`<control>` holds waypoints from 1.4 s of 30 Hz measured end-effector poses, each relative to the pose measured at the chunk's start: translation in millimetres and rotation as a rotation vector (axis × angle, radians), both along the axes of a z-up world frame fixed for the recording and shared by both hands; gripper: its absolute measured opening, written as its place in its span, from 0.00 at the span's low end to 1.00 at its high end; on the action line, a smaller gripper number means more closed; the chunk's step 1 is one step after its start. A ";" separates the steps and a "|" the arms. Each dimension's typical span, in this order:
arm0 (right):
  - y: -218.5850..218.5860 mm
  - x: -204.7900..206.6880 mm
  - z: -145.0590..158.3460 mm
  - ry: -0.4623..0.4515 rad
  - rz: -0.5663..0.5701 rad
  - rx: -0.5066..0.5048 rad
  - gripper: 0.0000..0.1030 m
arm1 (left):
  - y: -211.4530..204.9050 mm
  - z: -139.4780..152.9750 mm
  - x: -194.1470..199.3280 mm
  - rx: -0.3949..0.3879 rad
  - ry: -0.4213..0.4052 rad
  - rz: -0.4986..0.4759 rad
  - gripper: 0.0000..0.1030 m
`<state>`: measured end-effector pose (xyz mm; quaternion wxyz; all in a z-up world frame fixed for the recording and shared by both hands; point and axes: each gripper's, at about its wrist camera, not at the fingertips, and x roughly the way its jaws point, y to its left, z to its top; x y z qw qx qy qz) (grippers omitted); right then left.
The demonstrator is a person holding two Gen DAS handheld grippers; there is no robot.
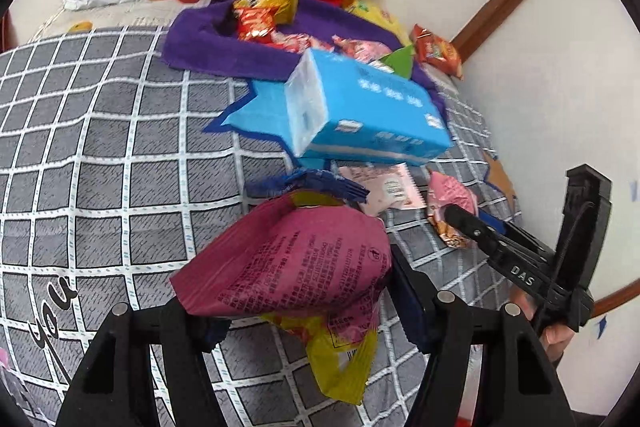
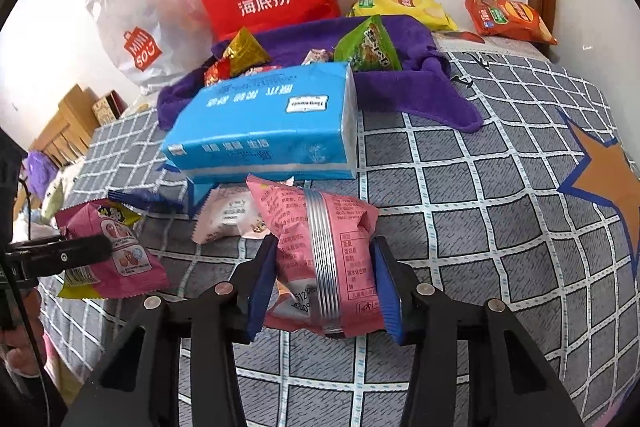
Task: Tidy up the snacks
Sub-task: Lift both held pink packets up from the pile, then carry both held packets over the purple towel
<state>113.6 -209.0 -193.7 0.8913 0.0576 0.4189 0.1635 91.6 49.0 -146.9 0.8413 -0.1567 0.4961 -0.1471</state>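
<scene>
Left gripper [image 1: 300,311] clamps a magenta snack packet [image 1: 296,259] lifted over the checked bedspread [image 1: 100,155]; right gripper [image 2: 324,291], jaws partly closed, pinches a pink snack packet [image 2: 328,251]. Both packets hang short of the purple cloth [image 2: 400,87] holding the gathered snacks. The puffy, slick wrappers may slip free, or catch the blue tissue pack [image 2: 264,131] lying between.

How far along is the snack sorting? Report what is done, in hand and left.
Done: several packets already lie in the purple cloth. In hand: the left gripper grips a magenta snack bag, the right gripper a pink packet. Left: a pale pink packet beside the blue tissue pack, plus the yellow bag and orange bag behind the cloth.
</scene>
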 end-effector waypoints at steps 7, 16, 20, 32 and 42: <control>-2.0 -7.7 19.0 -0.026 0.001 -0.005 0.44 | -1.3 27.2 -7.9 -0.009 -0.071 -0.002 0.63; -1.7 3.0 48.3 -0.057 -0.011 0.034 0.38 | 0.6 61.6 4.4 0.017 -0.125 0.007 0.63; 1.4 9.3 61.0 -0.071 0.001 0.040 0.38 | 1.9 75.3 13.2 0.020 -0.149 0.007 0.63; 9.7 32.8 95.1 -0.137 0.028 0.026 0.38 | -1.5 104.7 49.9 0.031 -0.180 -0.006 0.63; 18.8 73.8 121.4 -0.169 0.016 0.034 0.38 | -3.3 125.6 88.4 0.051 -0.207 0.011 0.63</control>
